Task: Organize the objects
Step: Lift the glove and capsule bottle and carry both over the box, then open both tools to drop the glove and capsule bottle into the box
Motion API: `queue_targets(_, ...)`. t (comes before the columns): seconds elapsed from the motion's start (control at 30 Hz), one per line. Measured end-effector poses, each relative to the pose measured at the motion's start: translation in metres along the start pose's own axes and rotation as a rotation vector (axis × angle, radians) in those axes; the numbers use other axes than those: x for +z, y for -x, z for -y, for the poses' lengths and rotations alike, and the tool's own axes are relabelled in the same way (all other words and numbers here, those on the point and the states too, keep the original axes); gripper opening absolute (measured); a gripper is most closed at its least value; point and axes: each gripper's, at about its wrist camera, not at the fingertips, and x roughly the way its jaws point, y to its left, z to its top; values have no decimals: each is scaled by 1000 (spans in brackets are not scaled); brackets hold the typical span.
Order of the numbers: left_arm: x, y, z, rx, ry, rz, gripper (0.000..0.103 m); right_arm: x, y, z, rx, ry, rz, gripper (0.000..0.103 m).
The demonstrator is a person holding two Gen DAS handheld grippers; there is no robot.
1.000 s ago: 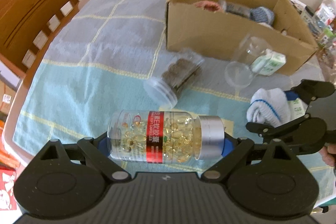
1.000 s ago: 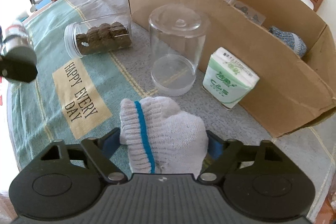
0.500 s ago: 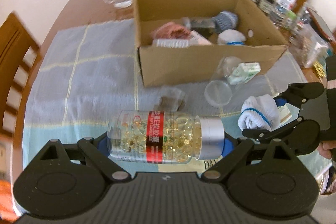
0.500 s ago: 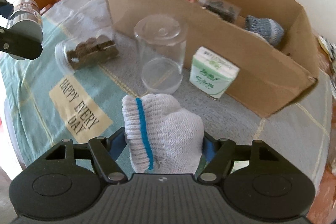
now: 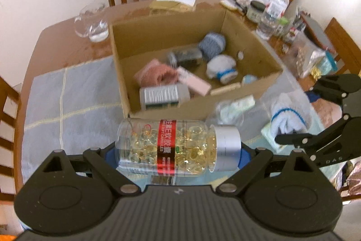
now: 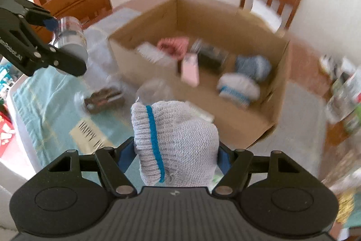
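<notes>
The left claw [image 5: 178, 151] grips a capsule bottle [image 5: 178, 147] sideways, with the open cardboard box [image 5: 252, 85] just ahead. The right claw [image 6: 176, 155] clamps a rolled white sock [image 6: 176, 143], the box [image 6: 248, 125] ahead of it too.

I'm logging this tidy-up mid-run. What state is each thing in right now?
Left gripper: shut on the capsule bottle.
Capsule bottle: capped, on its side, held in the air.
Right gripper: shut on the white sock.
White sock: rolled up, held in the air.
Cardboard box: open, partly filled.
Snack jar: lying on the tablecloth.
</notes>
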Motion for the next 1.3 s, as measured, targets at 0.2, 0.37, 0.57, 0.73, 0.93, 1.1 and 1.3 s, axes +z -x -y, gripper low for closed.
queue_targets(0.2, 35, 3, 2, 29, -31, 44, 93, 38, 9, 17, -19, 35, 72, 76)
queue_targets(0.37, 61, -1, -3, 68, -38, 78, 93, 65, 1, 31, -35, 40, 97, 76)
queue_targets(0.57, 90, -16, -14, 87, -26, 89, 93, 88, -22, 46, -34, 2, 108, 80)
queue_targets(0.73, 110, -33, -21, 99, -28, 82, 93, 97, -28, 52, -69, -31, 149, 103)
queue_targets(0.93, 123, -55, -25, 92, -27, 63, 93, 90, -28, 54, -87, -37, 117, 103)
queue_targets(1.1, 135, -74, -28, 102, -24, 47, 93, 76, -23, 57, -95, -74, 101, 103)
queue_targets(1.3, 147, -95, -33, 129, -8, 36, 93, 60, -14, 58, -123, -95, 83, 103)
